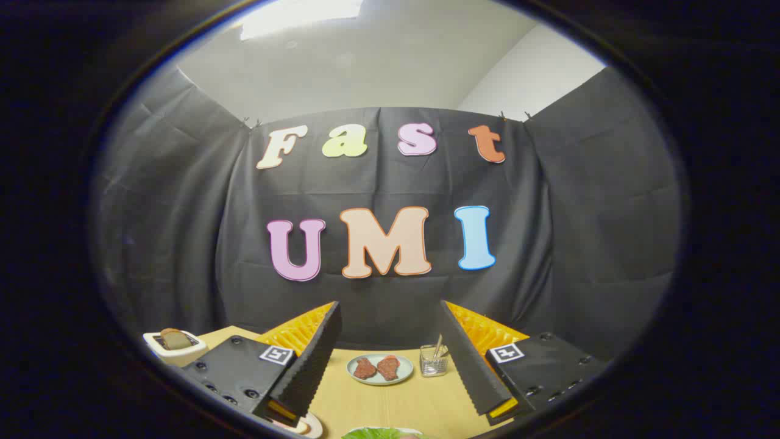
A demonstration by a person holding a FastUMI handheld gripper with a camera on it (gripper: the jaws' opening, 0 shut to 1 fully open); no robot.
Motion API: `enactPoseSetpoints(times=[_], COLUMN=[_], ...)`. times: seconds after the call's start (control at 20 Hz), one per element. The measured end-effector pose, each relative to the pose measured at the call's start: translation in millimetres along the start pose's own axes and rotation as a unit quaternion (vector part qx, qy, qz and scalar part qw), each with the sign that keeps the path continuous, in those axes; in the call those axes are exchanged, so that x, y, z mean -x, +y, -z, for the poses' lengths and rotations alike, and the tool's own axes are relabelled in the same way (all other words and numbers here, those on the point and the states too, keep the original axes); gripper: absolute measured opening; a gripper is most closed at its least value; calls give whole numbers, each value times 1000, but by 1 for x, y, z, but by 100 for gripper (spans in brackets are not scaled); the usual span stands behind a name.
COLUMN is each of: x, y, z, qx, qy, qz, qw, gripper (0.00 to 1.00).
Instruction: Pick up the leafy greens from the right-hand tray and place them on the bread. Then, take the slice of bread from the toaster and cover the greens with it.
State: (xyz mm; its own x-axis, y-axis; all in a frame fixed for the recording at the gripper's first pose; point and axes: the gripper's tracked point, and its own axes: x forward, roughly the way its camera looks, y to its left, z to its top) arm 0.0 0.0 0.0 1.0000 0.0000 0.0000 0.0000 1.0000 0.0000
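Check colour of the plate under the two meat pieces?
Pale blue-grey plate, plain, seen in the gripper view beyond the open gripper.

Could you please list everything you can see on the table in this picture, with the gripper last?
Toaster: one, white, beyond the left finger, at the table's far left.
Bread slice: one, brown, standing in the toaster slot.
Plate: one, pale green, ahead between the fingers.
Meat pieces: two, reddish brown, on that plate.
Glass: one, clear, beside the plate, holding a stick.
Leafy greens: one bunch, green, nearest, between the fingers.
Table: one, light wood.
Gripper: one, fingers open, holding nothing.
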Motion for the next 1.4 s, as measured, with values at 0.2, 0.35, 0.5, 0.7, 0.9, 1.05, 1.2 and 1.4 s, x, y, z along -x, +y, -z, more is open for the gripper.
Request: enactPoseSetpoints(times=[0.2,0.35,0.5,0.7,0.9,1.05,1.2,1.4], x=[-1,-3,-4,-6,-9,-12,-13,-13], y=[9,12,16,18,25,33,43,34], z=[5,1,-1,1,2,7,19,34], qx=[-1,7,18,22,19,22,21,40], qy=[6,-2,-10,-11,-10,-4,16,49], qz=[-13,-20,-23,-22,-28,-44,-76,-107], qw=[1000,1000,1000,999,999,999,997,992], gripper=[100,100,100,100,100,100,100,100])
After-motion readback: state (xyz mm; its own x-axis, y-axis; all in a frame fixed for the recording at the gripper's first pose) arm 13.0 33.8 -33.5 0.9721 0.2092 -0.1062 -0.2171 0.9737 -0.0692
